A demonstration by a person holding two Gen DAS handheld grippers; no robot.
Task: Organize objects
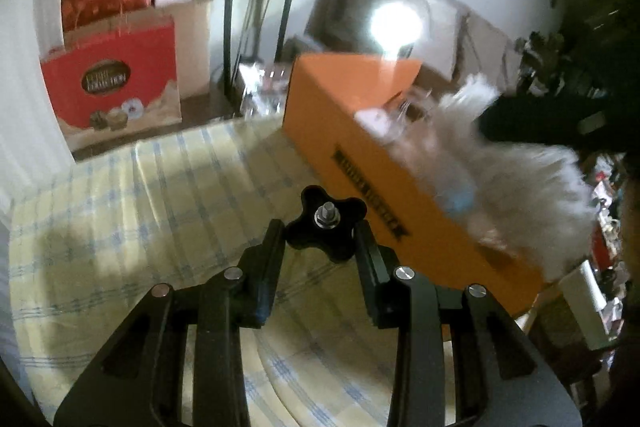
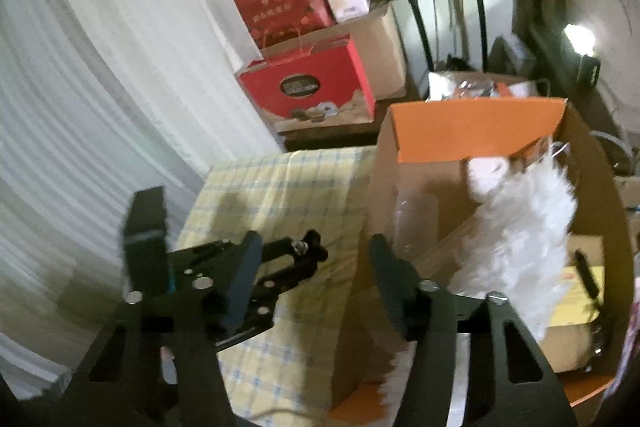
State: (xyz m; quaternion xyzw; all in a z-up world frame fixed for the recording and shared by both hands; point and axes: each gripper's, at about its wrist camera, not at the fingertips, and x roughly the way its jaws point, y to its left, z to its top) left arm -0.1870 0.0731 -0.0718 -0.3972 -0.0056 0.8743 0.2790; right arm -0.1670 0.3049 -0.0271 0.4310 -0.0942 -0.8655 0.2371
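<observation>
One open box [image 2: 420,187], orange outside and plain brown card inside, is set on a tabletop [image 1: 120,227] covered with a yellow cloth checked in blue. Inside it a white, fluffy, feathery piece [image 2: 524,239] is leaned, possibly a duster, though blur leaves that unsure. Behind it a white roll [image 2: 490,171] is tucked against the orange flap, and a flat yellow pack [image 2: 576,287] with a slim black handle [image 2: 586,275] across it is laid on the box floor.

A small black knob [image 1: 332,211], star-shaped with a steel bolt through its middle, is clenched between the fingertips of the left tool [image 1: 319,233] and is held above the cloth just beside the box's long orange side. The right tool [image 2: 314,247] is released: its jaws are spread, the box's near wall is straddled by them, and nothing is pressed by either pad.
</observation>
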